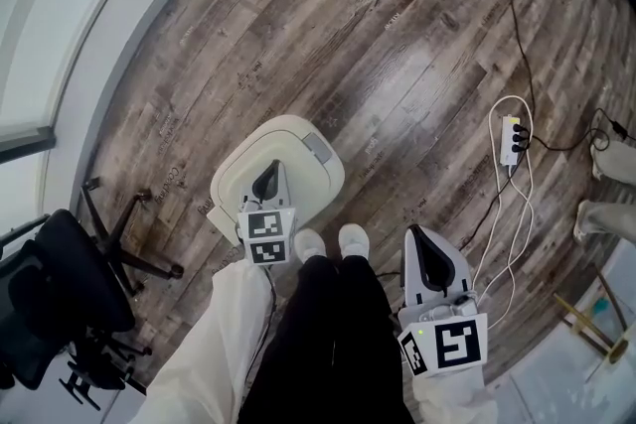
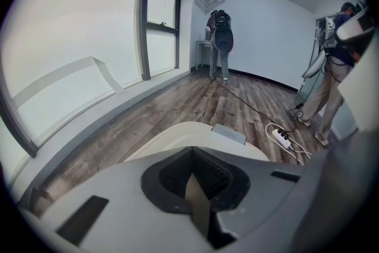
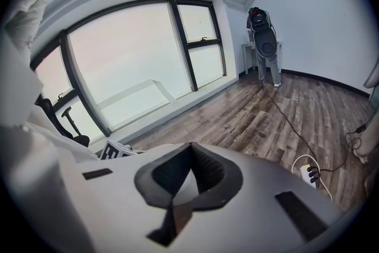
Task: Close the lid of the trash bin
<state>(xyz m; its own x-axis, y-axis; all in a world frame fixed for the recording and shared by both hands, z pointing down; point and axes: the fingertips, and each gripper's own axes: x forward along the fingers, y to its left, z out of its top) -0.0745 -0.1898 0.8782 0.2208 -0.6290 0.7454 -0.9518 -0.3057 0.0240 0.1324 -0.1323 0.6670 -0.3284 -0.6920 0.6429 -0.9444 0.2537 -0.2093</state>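
Note:
The cream trash bin (image 1: 298, 166) stands on the wood floor just ahead of the person's white shoes. Its lid (image 2: 190, 133) lies flat on the bin, with a grey tab (image 2: 228, 134) at the far edge. My left gripper (image 1: 268, 172) hovers over the near part of the lid, jaws shut and empty; in its own view the left gripper (image 2: 192, 151) points across the lid top. My right gripper (image 1: 417, 235) is off to the right of the bin, over bare floor, also shut and holding nothing. In the right gripper view the right gripper (image 3: 190, 146) faces the window wall.
A black office chair (image 1: 62, 291) stands at the lower left by the window wall. A white power strip (image 1: 511, 138) with cables lies on the floor to the right. Another person's feet (image 1: 597, 216) are at the far right. A person (image 2: 220, 39) stands at the far wall.

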